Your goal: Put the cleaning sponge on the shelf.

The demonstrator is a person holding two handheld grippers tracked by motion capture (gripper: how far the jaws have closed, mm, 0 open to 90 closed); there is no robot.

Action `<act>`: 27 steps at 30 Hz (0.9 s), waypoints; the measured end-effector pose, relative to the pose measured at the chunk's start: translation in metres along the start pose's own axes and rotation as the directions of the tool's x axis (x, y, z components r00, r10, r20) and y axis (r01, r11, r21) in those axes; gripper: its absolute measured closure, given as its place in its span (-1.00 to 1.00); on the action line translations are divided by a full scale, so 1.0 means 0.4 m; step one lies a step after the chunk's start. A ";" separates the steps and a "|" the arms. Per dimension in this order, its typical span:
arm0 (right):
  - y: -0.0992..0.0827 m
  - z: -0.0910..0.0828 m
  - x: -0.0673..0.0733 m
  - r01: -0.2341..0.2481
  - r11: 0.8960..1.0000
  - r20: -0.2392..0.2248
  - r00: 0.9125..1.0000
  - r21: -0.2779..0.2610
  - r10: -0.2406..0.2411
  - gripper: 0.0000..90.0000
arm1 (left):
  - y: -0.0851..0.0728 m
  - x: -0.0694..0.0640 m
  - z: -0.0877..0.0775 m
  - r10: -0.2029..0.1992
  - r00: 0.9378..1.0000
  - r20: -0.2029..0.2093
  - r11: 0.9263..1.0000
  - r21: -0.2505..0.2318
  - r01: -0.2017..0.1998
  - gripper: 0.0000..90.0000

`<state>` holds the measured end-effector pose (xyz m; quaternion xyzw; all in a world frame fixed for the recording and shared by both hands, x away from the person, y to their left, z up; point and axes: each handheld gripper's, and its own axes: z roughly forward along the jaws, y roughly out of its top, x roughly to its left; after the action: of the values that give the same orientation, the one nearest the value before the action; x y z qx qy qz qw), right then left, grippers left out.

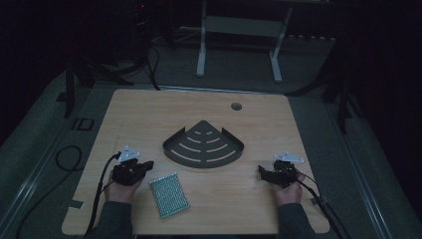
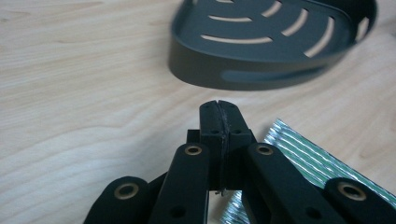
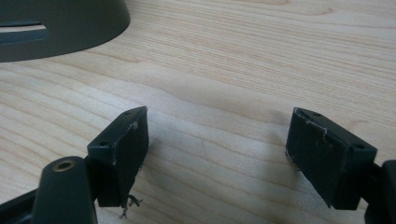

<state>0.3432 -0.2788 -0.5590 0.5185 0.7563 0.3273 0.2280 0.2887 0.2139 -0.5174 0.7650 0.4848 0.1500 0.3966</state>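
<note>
A dark grey fan-shaped slotted tray (image 1: 204, 147) lies in the middle of the wooden table. A shiny green-silver ribbed packet (image 1: 169, 194) lies flat near the front edge, left of centre. My left gripper (image 1: 146, 166) sits just left of the packet, pointing toward the tray. In the left gripper view its jaws (image 2: 219, 116) are pressed together with nothing between them; the packet (image 2: 303, 158) lies beside and below them, and the tray (image 2: 275, 46) is ahead. My right gripper (image 1: 262, 172) rests at the front right, open, and its pads (image 3: 123, 149) stand wide apart over bare wood.
A round cable hole (image 1: 236, 106) is near the table's far edge. A corner of the tray (image 3: 60, 28) lies far left of the right gripper. Cables trail off the table's front from both grippers. A white frame (image 1: 239, 30) stands on the floor beyond the table.
</note>
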 end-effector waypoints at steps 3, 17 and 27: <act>0.000 0.000 0.000 0.000 1.000 0.000 1.000 0.000 0.000 -0.54 | -0.005 -0.016 -0.004 0.016 1.000 0.014 1.000 0.008 -0.016 1.00; 0.001 0.001 -0.001 0.001 1.000 -0.003 1.000 0.000 -0.001 -0.54 | -0.033 -0.063 -0.014 0.053 0.998 0.042 0.998 0.033 -0.054 1.00; 0.001 0.001 -0.001 0.001 1.000 -0.004 1.000 0.000 -0.001 -0.54 | -0.047 -0.085 -0.013 0.071 0.996 0.058 0.995 0.059 -0.075 1.00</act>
<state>0.3439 -0.2790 -0.5590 0.5176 0.7570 0.3282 0.2264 0.2575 0.1910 -0.5230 0.7979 0.4495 0.1280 0.3806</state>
